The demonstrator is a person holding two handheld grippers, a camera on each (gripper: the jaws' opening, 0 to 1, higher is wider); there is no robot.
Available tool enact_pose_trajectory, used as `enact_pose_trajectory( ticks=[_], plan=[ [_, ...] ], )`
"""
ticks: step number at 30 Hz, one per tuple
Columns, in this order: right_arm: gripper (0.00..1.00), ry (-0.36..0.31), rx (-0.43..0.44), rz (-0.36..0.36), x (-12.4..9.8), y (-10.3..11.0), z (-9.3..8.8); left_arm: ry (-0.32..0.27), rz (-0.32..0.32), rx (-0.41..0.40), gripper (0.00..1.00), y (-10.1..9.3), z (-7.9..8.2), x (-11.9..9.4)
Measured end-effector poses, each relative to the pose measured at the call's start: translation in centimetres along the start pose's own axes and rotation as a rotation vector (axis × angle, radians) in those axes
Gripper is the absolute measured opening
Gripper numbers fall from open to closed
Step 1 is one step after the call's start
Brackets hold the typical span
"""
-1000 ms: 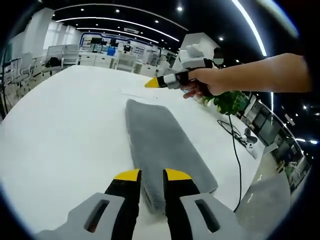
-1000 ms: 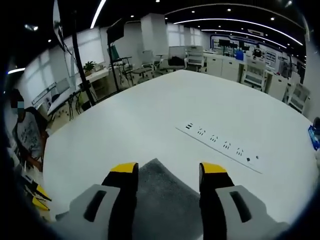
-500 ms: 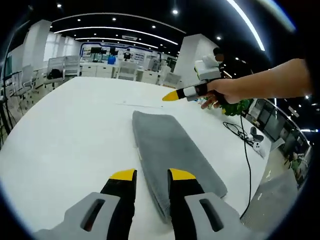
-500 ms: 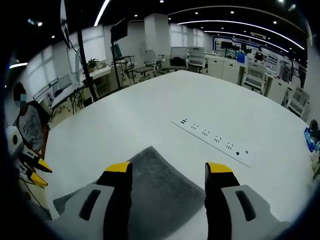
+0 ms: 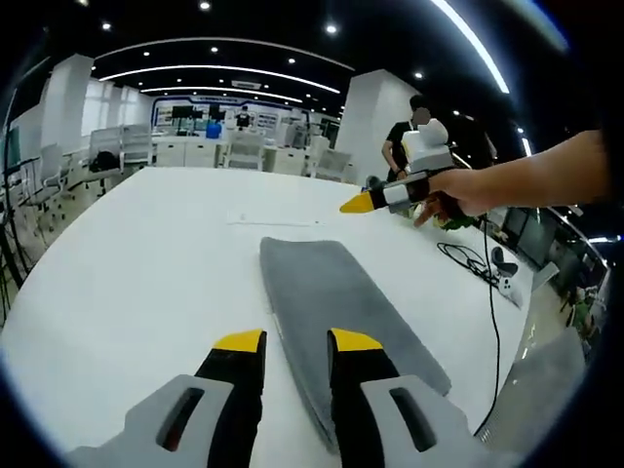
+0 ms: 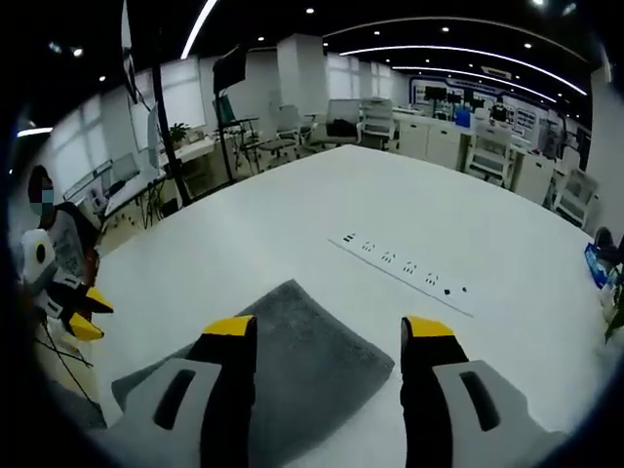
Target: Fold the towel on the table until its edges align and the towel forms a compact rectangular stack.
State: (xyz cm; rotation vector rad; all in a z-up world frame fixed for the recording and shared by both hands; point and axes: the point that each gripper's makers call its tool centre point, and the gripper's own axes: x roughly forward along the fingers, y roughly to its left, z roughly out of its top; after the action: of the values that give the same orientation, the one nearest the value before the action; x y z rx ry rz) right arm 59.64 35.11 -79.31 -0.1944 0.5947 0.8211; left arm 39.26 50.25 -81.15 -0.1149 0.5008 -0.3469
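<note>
A grey towel [image 5: 336, 302] lies flat on the white table [image 5: 136, 263] as a long, narrow folded strip. My left gripper [image 5: 297, 341] hovers over its near end, jaws a little apart, the towel's left edge showing between them; nothing is pinched. My right gripper [image 5: 359, 203], held in a hand, floats above the table beyond the towel's far right side. In the right gripper view the towel's [image 6: 292, 341] end lies below my right gripper [image 6: 329, 327], whose jaws stand wide open and empty. My left gripper [image 6: 83, 312] shows at the far left.
A row of flush sockets [image 6: 405, 268] runs across the table past the towel. A black cable [image 5: 487, 292] trails along the table's right edge. A person [image 5: 400, 146] stands in the background. Desks and chairs [image 6: 370, 117] surround the table.
Both cameras have risen and drawn back, so more of the towel shows. The right gripper has drifted right, away from the towel's far end. The left jaws have parted slightly.
</note>
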Motion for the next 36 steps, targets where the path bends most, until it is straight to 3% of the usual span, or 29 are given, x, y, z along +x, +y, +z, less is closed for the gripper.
enact_pose_trajectory(
  ticks=[6,15,20,36],
  plan=[
    [0.60,-0.029,-0.005,0.020,-1.0,0.9,0.5,-0.020,-0.018,0.023,0.27,-0.6,1.4,0.1],
    [0.59,-0.067,-0.022,0.047,-2.9,2.5,0.9,-0.044,-0.045,0.052,0.28,-1.5,2.2,-0.2],
    [0.59,-0.069,-0.037,0.068,-3.9,3.4,-0.4,-0.021,-0.110,0.156,0.30,-2.1,1.3,0.1],
    [0.56,-0.083,-0.053,0.115,-8.6,6.9,-4.2,0.047,-0.227,0.283,0.29,-4.5,-1.1,0.1]
  ],
)
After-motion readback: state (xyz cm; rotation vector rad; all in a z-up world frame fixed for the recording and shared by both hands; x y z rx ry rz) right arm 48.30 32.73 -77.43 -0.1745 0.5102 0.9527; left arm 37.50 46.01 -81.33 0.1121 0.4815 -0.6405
